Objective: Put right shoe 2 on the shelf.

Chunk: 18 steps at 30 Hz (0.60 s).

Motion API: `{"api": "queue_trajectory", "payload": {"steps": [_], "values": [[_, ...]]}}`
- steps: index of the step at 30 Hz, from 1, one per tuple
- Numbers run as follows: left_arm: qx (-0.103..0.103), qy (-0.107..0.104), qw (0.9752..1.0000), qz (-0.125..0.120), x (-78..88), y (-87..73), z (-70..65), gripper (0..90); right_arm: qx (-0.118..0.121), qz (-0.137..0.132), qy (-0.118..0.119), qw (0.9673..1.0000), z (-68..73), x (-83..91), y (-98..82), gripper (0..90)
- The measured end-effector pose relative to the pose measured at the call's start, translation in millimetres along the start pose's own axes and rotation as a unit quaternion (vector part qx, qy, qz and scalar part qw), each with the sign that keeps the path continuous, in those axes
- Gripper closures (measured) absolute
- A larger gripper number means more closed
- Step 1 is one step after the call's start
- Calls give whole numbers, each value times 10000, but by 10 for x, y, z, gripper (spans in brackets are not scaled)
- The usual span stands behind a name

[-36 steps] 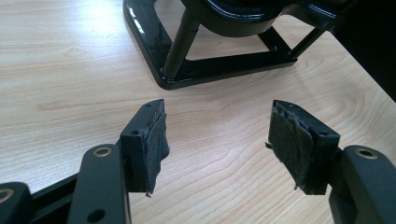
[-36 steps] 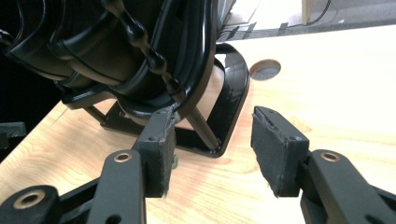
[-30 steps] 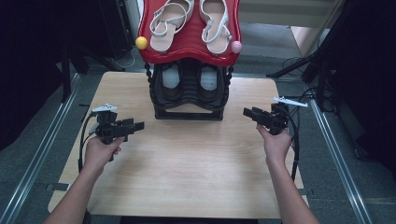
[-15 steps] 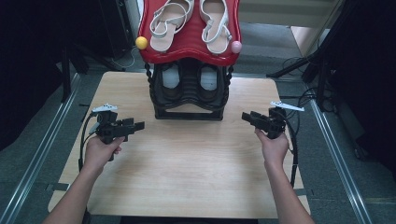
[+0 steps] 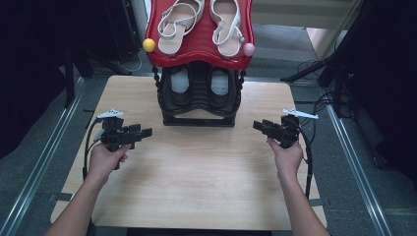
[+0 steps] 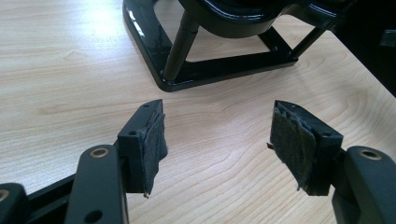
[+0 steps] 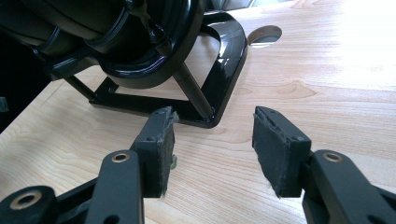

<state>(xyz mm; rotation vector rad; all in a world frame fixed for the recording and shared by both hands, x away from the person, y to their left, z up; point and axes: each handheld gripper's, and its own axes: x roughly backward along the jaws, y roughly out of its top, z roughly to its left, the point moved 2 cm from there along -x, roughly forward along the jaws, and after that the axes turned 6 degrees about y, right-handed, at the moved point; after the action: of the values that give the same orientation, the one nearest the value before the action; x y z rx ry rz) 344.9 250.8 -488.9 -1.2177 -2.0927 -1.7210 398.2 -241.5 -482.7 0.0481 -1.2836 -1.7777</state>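
Shoe rack (image 5: pixel 199 98) | left gripper (image 5: pixel 142 132): jaws wide apart, empty | right gripper (image 5: pixel 259 126): jaws apart, empty, near rack base

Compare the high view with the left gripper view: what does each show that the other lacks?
High view alone: the sandals on the red top shelf, the yellow ball, the pink ball, and both hands with the left gripper and right gripper. Left gripper view alone: the worn pads on its open fingers, seen close. Both share the wooden table and the black rack base.
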Motion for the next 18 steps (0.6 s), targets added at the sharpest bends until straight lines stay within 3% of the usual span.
{"api": "queue_trajectory", "payload": {"steps": [18], "values": [[-12, -7, 10000, 1, 2, -1, 3, 354, 69, 18, -63, 10000, -1, 28, -6, 491]]}}
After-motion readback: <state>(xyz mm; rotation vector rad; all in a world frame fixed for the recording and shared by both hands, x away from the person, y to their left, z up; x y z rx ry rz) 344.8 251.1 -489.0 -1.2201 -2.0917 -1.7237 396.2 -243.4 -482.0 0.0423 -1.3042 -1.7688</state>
